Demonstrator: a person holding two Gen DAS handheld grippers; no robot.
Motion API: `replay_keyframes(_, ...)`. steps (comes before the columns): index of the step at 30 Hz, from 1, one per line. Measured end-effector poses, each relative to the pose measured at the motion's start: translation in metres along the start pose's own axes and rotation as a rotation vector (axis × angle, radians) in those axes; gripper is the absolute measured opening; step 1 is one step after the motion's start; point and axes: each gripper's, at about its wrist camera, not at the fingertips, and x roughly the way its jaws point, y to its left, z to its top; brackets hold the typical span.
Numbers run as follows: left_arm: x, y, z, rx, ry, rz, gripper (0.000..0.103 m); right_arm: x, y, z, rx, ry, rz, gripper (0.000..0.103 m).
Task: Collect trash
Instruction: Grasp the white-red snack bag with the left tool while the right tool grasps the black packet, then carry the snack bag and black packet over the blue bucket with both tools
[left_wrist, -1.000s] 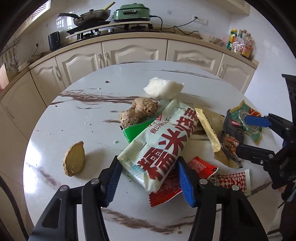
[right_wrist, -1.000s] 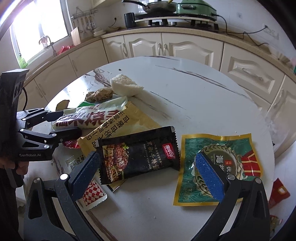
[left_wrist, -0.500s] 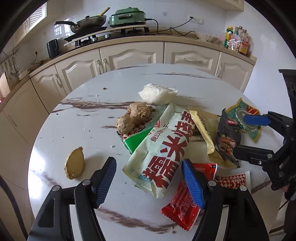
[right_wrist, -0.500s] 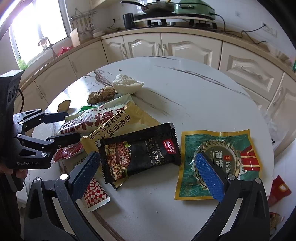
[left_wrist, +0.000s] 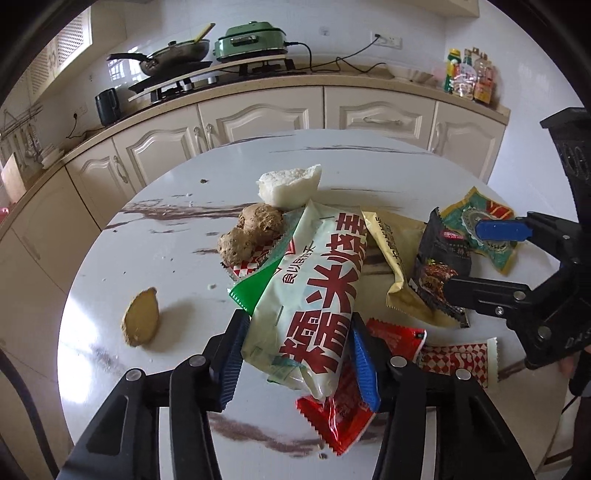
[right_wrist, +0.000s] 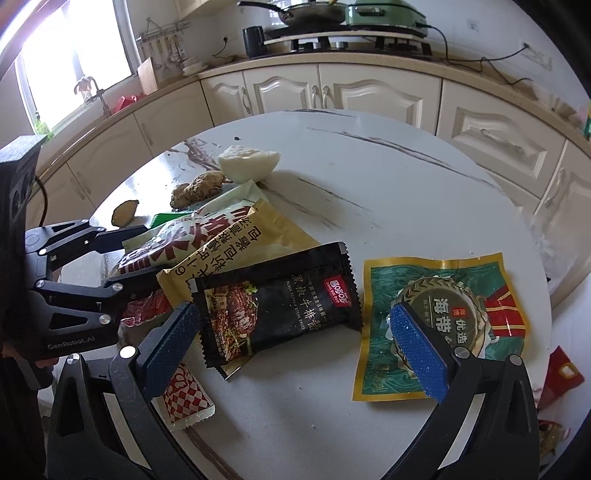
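Snack wrappers lie piled on a round white marble table (left_wrist: 369, 162). My left gripper (left_wrist: 297, 358) has closed on the near end of a large white bag with red characters (left_wrist: 314, 295); the bag also shows in the right wrist view (right_wrist: 177, 243). A red wrapper (left_wrist: 340, 410) lies under it. My right gripper (right_wrist: 295, 343) is open and empty, its fingers straddling a black wrapper (right_wrist: 280, 306), with a green-gold packet (right_wrist: 443, 314) under its right finger. A gold bag (right_wrist: 236, 247) lies between the black wrapper and the white bag.
Two ginger pieces (left_wrist: 251, 232), a ginger slice (left_wrist: 140, 321) and a white bun piece (left_wrist: 288, 184) lie on the table. A red-checked packet (right_wrist: 184, 395) sits near the front edge. Kitchen cabinets (left_wrist: 258, 118) stand behind. More wrappers lie on the floor (right_wrist: 561, 373) at right.
My left gripper has moved forward and closed its fingers onto the white bag's near end. The right gripper has barely moved and stays open.
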Motion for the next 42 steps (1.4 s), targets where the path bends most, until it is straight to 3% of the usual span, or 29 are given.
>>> replay_keyframes(4,-0.022,-0.003,-0.018,-0.056,-0.016,0.057,0.047,0.004,0.004,0.003,-0.032,0.015,0.005,0.103)
replay_keyframes(6,-0.033,-0.005,-0.025,-0.086,-0.027,0.06,0.047,0.009,0.009,0.002,-0.033,0.04,0.036,0.103)
replay_keyframes(8,-0.042,-0.012,-0.031,-0.085,-0.041,0.059,0.047,0.011,0.014,0.001,-0.053,0.045,0.014,0.103)
replay_keyframes(12,-0.05,-0.019,-0.039,-0.087,-0.037,0.049,0.046,0.008,0.012,0.0,-0.032,0.032,-0.006,0.09)
replay_keyframes(17,-0.064,-0.024,-0.045,-0.084,-0.046,0.031,0.045,-0.004,-0.005,-0.006,0.001,0.013,-0.002,0.04)
replay_keyframes(22,-0.079,-0.016,-0.051,-0.102,-0.056,0.018,0.045,-0.008,-0.004,-0.008,-0.035,0.011,-0.017,0.025)
replay_keyframes(25,-0.093,-0.008,-0.056,-0.106,-0.067,0.016,0.045,-0.016,0.003,-0.014,-0.039,-0.022,0.007,0.002)
replay_keyframes(30,-0.112,-0.003,-0.065,-0.136,-0.086,0.011,0.044,-0.026,0.011,-0.017,-0.039,-0.047,0.019,0.002)
replay_keyframes(34,-0.133,-0.001,-0.076,-0.156,-0.12,-0.001,0.044,-0.051,0.02,-0.013,-0.038,-0.118,0.018,0.002)
replay_keyframes(42,-0.188,0.018,-0.106,-0.214,-0.188,0.025,0.044,-0.088,0.073,0.002,-0.103,-0.183,0.098,0.002)
